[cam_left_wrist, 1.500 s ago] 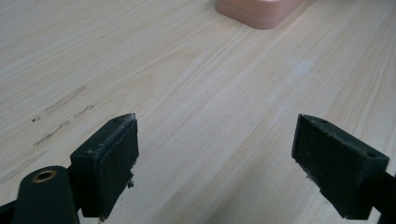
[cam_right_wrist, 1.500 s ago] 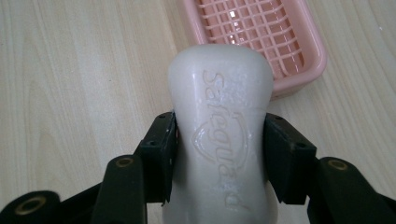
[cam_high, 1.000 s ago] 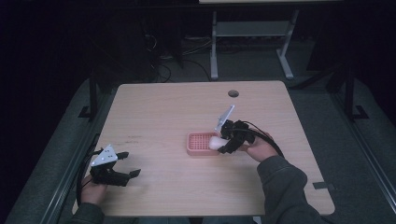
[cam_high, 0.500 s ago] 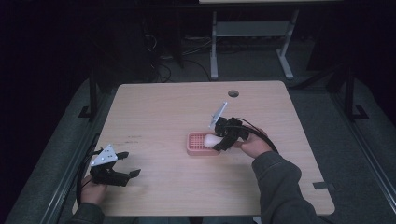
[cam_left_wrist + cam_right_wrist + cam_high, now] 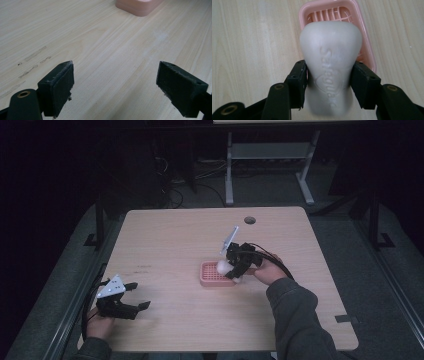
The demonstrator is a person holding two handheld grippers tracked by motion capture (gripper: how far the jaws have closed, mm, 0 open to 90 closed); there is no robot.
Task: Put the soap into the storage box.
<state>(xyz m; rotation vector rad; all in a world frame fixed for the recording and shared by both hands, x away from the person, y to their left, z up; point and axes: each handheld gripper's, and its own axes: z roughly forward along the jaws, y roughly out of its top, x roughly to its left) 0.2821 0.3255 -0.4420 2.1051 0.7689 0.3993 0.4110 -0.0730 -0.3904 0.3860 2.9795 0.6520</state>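
White soap: a white, waisted bar of soap (image 5: pixel 331 65) with a raised brand word pressed into its face, clamped in my right tongs (image 5: pixel 329 82) above the near end of the pink dish.
Pink dish: a shallow pink plastic soap dish (image 5: pixel 209 275) with a slatted floor, a little right of the middle of the bench, well in from every edge.
Right tongs: closed on the soap, one black pad (image 5: pixel 298 82) on each side of its narrow waist; the broad end sticks out past the pads towards the dish.
Left tongs: wide apart and holding nothing (image 5: pixel 116 86), low over the near left corner of the bench, well apart from the dish.
Handling: I judge the bar light, firm and hard, but waxy and smooth, so it could slip or squirt forward under too hard a squeeze. A hard pinch may also mark it.
Where to hold: the waist is the best place, since the wider ends either side stop it sliding through the pads.
Bench: a pale wooden tabletop (image 5: pixel 165 240) with bare wood on all sides of the dish.
Room: plenty of free surface to the left and far side; the low rim of the dish is the one thing to clear.
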